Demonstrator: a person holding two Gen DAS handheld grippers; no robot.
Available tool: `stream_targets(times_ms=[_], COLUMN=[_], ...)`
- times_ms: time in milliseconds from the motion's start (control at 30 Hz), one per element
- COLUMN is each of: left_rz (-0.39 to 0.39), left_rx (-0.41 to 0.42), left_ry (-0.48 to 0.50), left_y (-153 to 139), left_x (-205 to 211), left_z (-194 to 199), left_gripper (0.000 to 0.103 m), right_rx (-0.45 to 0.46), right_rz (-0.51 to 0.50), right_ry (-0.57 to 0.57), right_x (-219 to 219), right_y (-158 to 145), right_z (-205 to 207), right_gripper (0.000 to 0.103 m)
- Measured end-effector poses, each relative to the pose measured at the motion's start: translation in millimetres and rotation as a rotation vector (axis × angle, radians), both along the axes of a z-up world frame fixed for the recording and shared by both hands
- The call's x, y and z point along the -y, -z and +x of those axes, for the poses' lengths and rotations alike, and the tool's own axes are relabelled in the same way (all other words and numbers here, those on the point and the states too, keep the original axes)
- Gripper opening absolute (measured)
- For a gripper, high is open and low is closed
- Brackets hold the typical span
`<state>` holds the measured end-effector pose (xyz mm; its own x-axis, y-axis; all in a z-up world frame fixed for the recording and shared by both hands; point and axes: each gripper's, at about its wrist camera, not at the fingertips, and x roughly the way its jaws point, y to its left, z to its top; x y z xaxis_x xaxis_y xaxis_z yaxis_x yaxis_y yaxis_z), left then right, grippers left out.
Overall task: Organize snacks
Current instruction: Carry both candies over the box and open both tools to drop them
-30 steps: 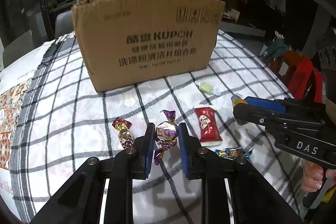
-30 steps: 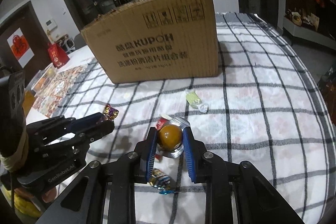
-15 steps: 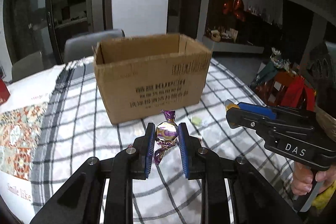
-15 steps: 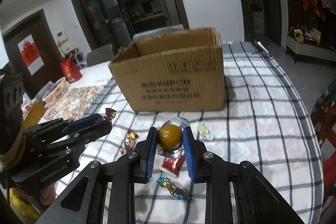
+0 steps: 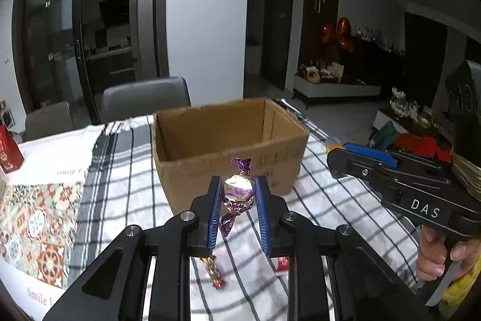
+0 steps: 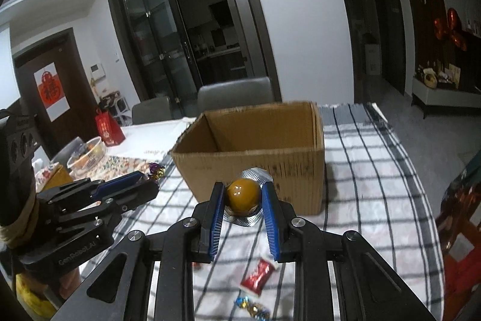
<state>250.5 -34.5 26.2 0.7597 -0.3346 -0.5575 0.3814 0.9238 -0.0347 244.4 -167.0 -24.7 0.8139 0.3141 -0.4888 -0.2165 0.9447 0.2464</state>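
A: What might go wrong?

B: Nearest, the left gripper pinches a purple candy by its foil only (slippery stuff); I'd guess it could slide out short of the cardboard box.

A: And the other?

B: The right gripper is clamped on an orange ball in foil, bulging above the pads. Both sweets hang in front of the box; a red packet lies on the checked cloth before it.

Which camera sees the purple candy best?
The left wrist view: the purple candy sits front and centre, pinched in the left claw. The right wrist view shows only its twisted end poking past that claw's tip, far left.
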Motion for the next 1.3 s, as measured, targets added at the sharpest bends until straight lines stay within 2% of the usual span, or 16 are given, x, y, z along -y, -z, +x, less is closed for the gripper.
stream_targets(times_ms=[200,400,933,967,1033,1067,1100,1133,1300], left_rz=[0.002,0.005,-0.020,-0.023,-0.028,-0.038,-0.042,-0.041,-0.017], left_rx=[0.041,0.043,-0.050,-0.053,-0.059,-0.059,-0.060,-0.061,-0.054], left_ry=[-0.007,-0.018,-0.033,-0.039,-0.058,-0.071,-0.087,-0.101,-0.131], left_y=[-18,-27,-18,-18,-17,-18,-18,-18,-20], left_x=[-2,-3,4,4,4,3,1,0,-5], left_z=[16,40,123,127,134,135,134,132,118], left_gripper=[0.023,0.023,0.023,0.025,0.041,0.054,0.060,0.061,0.065], right_rx=[0.031,0.049,0.000,-0.004,-0.017,-0.026,-0.030,-0.029,-0.039], right_rz=[-0.006,-0.018,-0.035,-0.035,-0.032,-0.034,-0.034,-0.035,-0.033], right_ry=[0.000,-0.002,-0.008,-0.006,0.009,0.015,0.021,0.031,0.038], right_x=[0,0,-1,-2,0,0,0,1,0], right_y=[-18,-30,-25,-25,-23,-23,-22,-21,-18], right_z=[18,39,109,113,120,122,121,120,107], right_gripper=[0.026,0.026,0.026,0.027,0.027,0.029,0.038,0.041,0.041])
